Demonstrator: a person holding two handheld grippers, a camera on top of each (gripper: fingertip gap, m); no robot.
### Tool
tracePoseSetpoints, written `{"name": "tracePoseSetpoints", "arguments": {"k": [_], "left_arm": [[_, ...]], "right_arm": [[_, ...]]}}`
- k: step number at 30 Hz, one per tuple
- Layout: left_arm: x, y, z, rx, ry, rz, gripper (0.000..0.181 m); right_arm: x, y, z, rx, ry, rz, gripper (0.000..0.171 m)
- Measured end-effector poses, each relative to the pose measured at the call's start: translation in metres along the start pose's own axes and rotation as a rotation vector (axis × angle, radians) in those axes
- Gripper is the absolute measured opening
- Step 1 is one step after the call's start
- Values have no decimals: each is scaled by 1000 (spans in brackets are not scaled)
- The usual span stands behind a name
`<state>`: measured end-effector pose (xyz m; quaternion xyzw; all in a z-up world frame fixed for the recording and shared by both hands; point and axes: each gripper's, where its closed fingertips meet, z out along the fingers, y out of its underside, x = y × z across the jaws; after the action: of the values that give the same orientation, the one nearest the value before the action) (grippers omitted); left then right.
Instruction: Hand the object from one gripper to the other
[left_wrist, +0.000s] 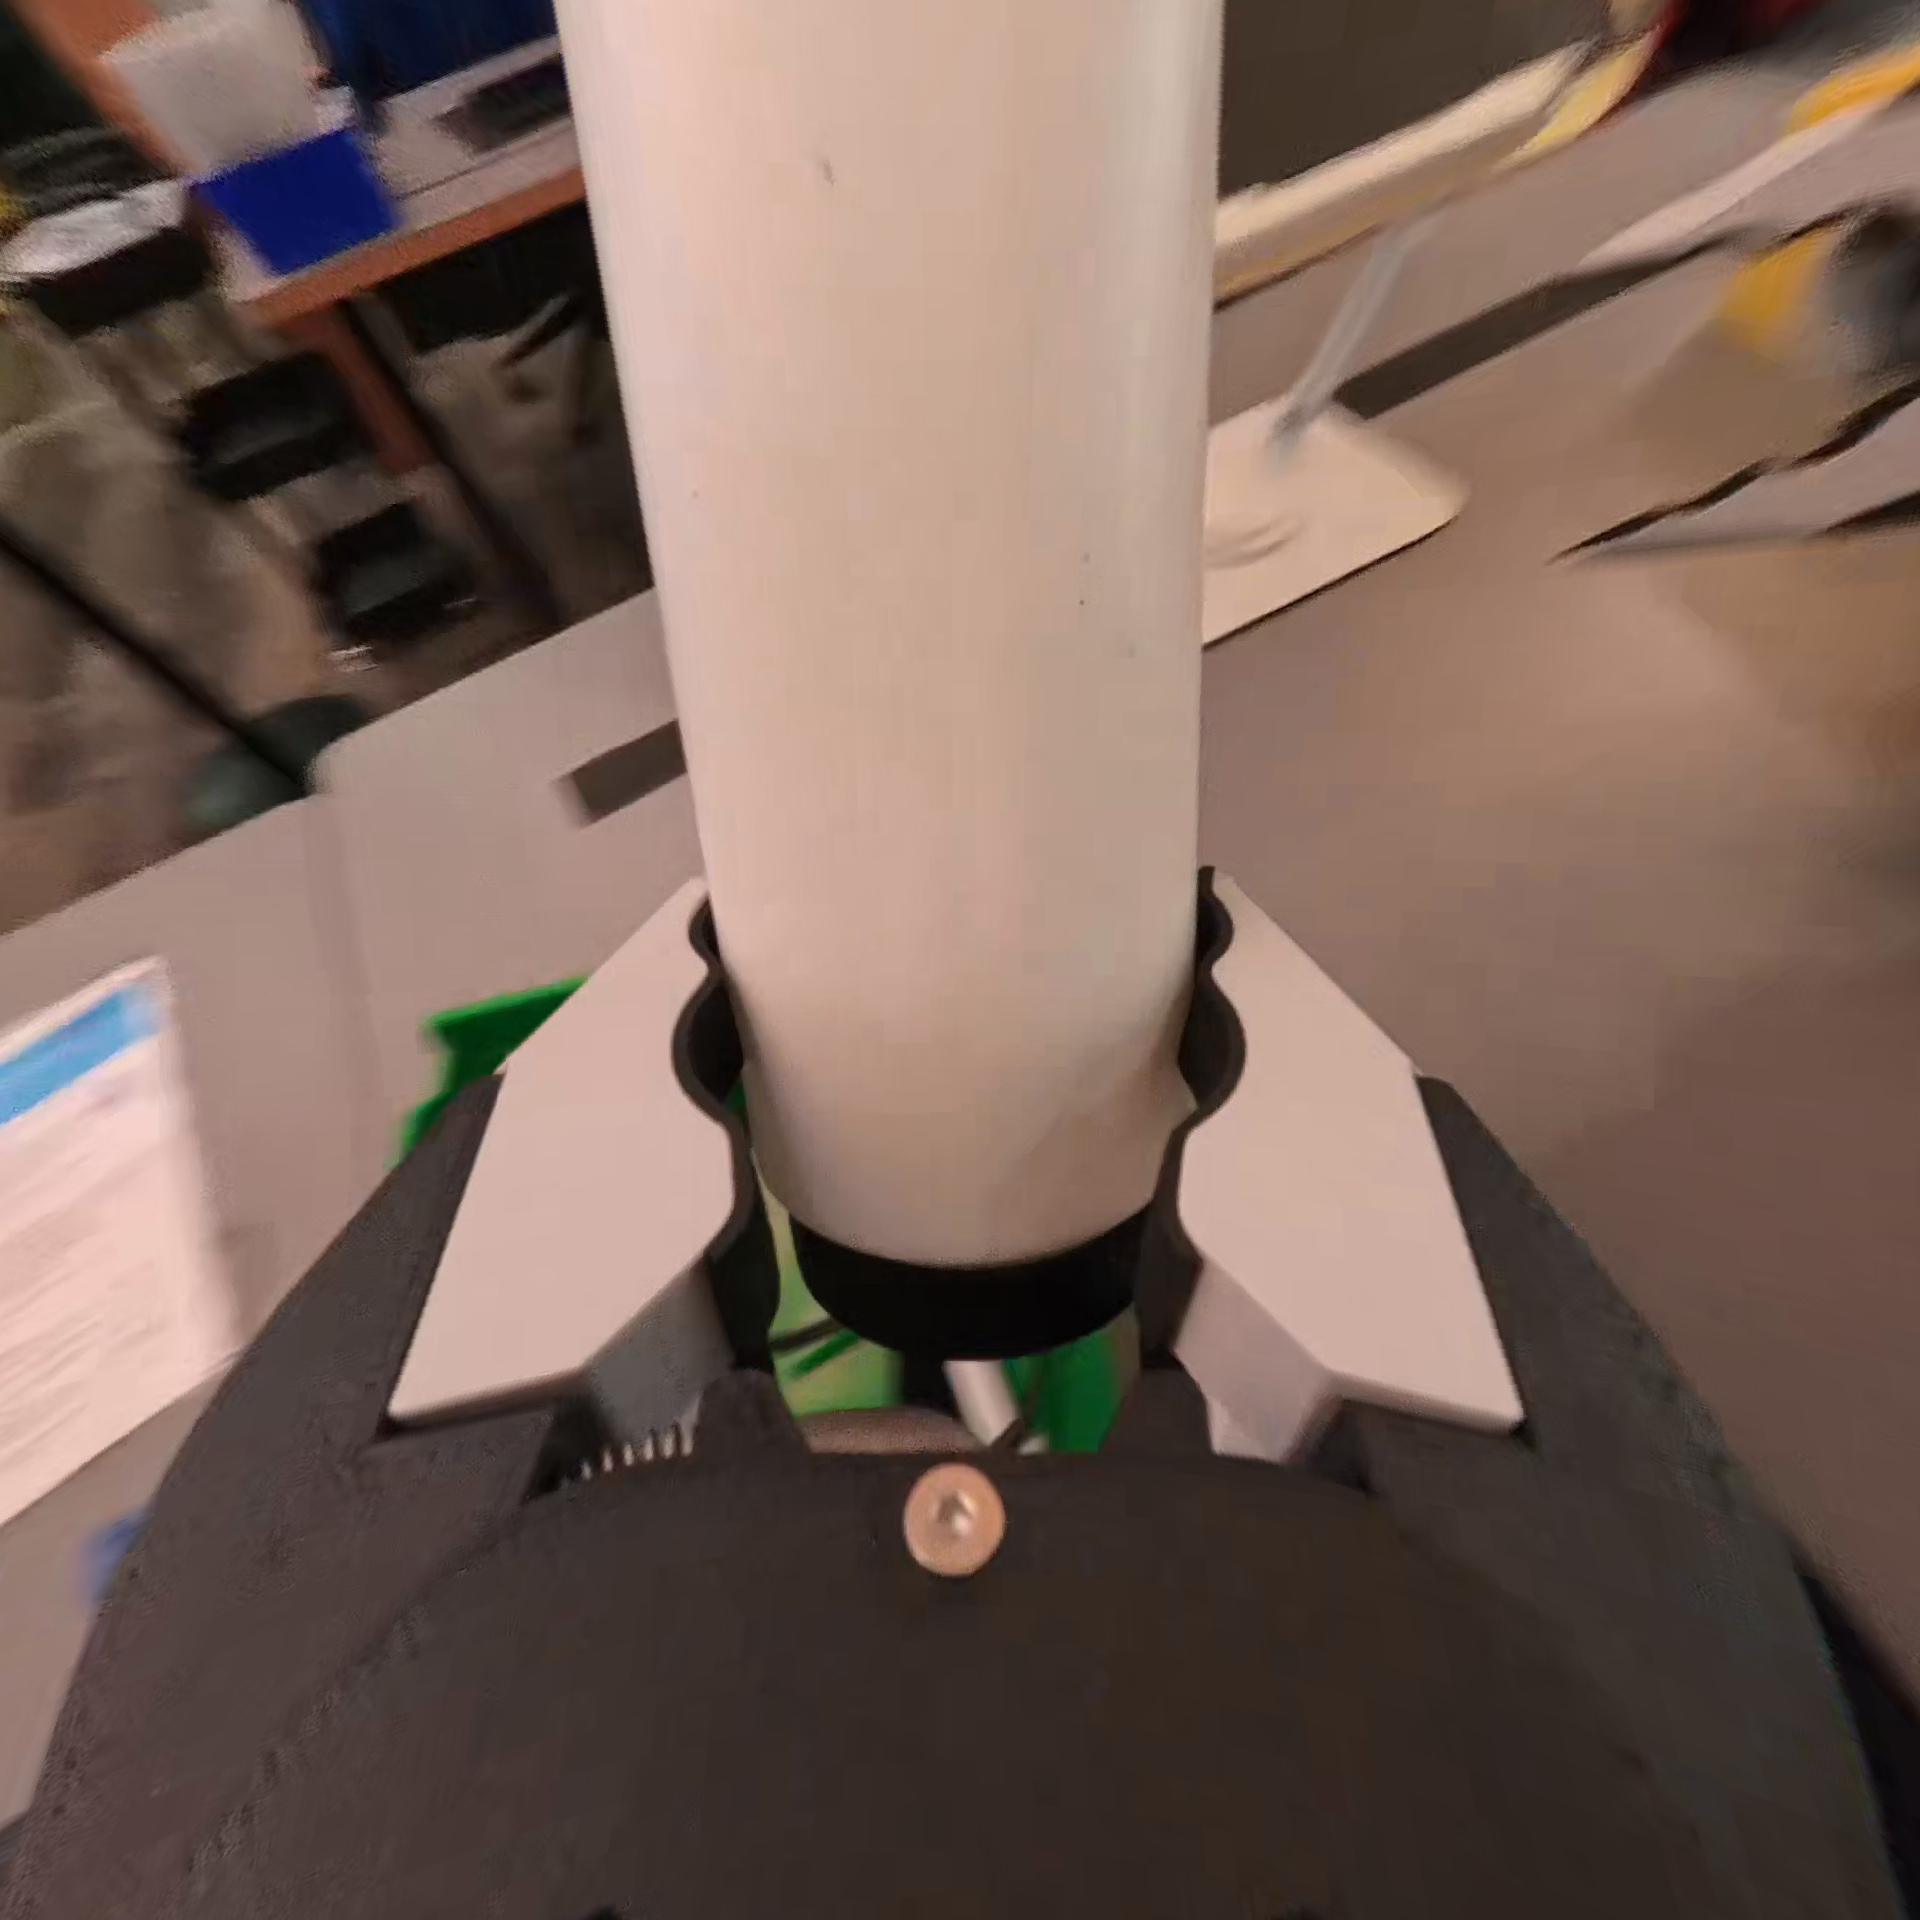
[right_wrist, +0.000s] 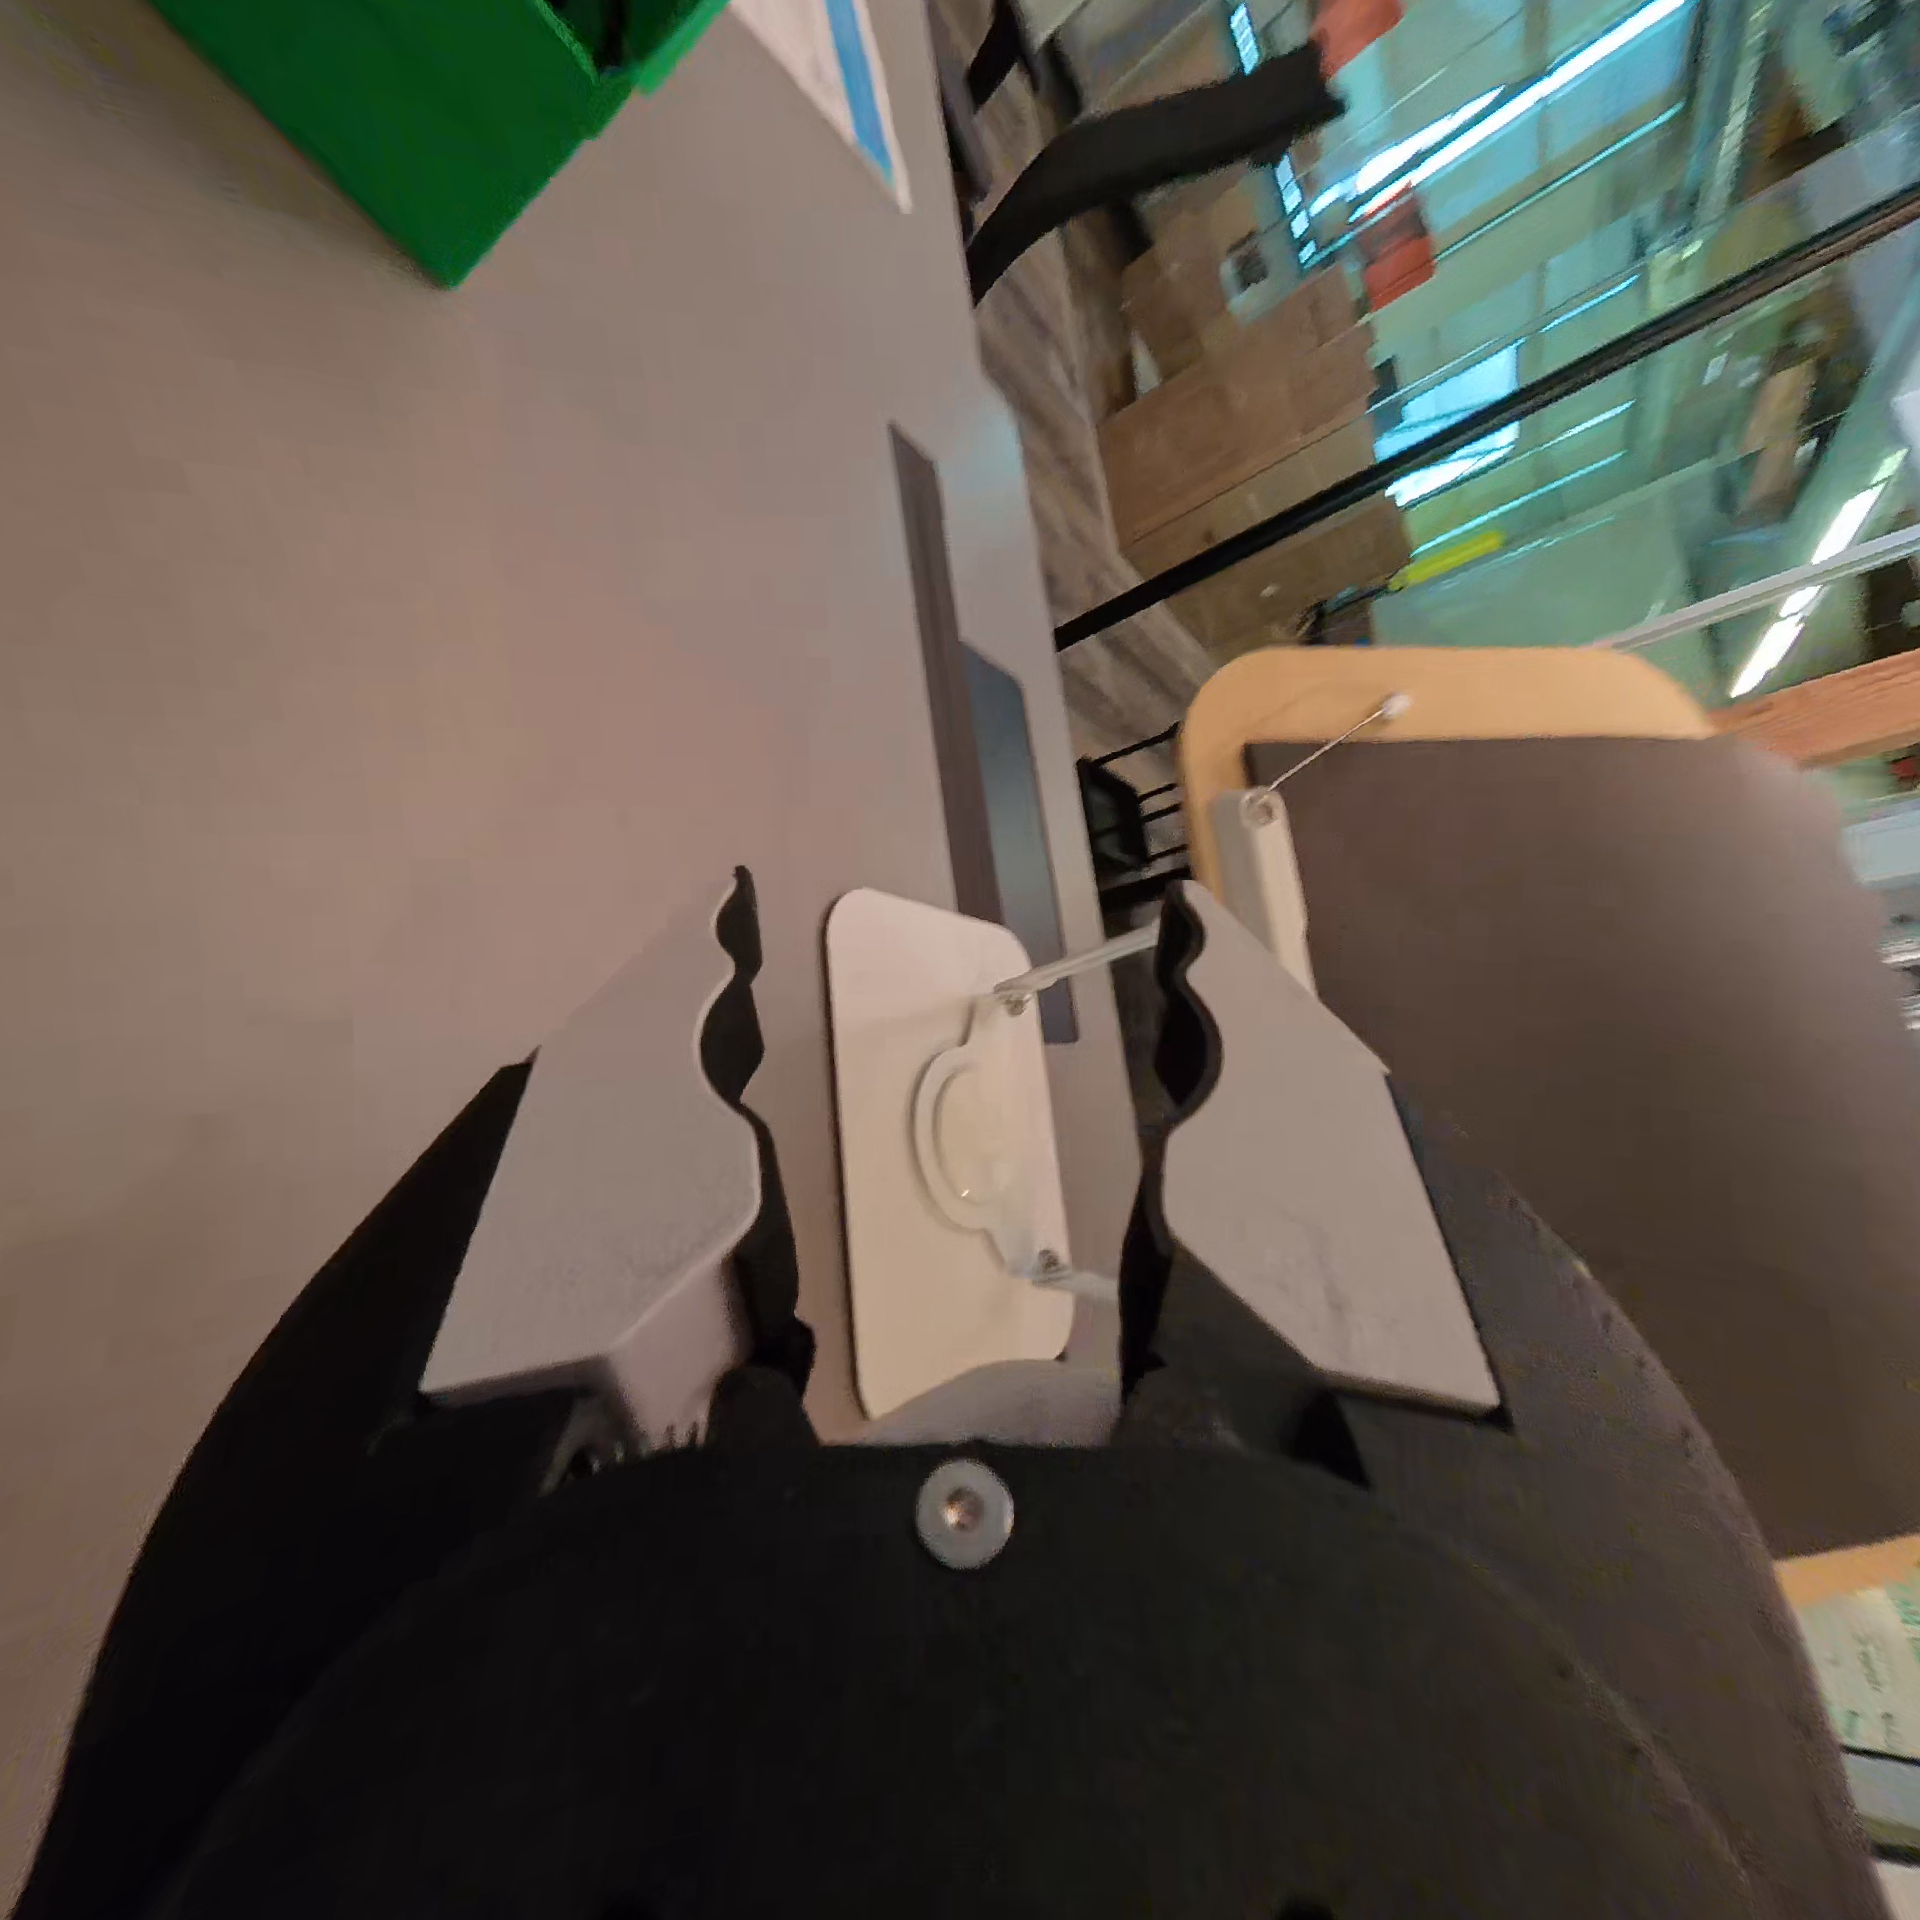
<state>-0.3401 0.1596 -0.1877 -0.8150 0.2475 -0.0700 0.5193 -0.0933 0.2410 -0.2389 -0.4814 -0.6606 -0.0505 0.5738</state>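
White and long, the bottle (left_wrist: 914, 623) was clamped in the left gripper (left_wrist: 961, 1049), its jaws pinching the body just above the black cap (left_wrist: 961, 1299), which pointed back toward the camera. The bottle ran straight out along the fingers (left_wrist: 582, 1164) and off the top of the left wrist view. Off to the left of it a blue-and-white paper (left_wrist: 94, 1195) lay on the grey surface (left_wrist: 1507, 883), and a green box (left_wrist: 478, 1049) peeked out behind the left finger. Further right, a white stand base (left_wrist: 1340, 499) sat on the surface, blurred.

Over in the right wrist view, the camera was rolled sideways. The green box (right_wrist: 416, 125) sat at upper left on the surface (right_wrist: 416, 623). The right gripper (right_wrist: 961, 1091) had its jaws spread with nothing between them; through the gap showed the white base (right_wrist: 935, 1164). To the right stood a dark panel with a pale wood rim (right_wrist: 1558, 1091).
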Motion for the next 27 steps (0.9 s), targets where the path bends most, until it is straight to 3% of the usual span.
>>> {"name": "tracePoseSetpoints", "arguments": {"k": [4, 11, 19, 27], "left_arm": [[71, -33, 16, 178, 340, -148, 86], [158, -46, 51, 204, 727, -279, 85], [207, -97, 90, 264, 961, -218, 85], [231, -132, 123, 300, 975, -94, 85]], "right_arm": [[10, -22, -6, 39, 131, -127, 91], [17, -52, -19, 122, 250, -257, 105], [59, -39, -38, 88, 369, -234, 114], [112, -20, -77, 44, 528, -232, 115]]}}
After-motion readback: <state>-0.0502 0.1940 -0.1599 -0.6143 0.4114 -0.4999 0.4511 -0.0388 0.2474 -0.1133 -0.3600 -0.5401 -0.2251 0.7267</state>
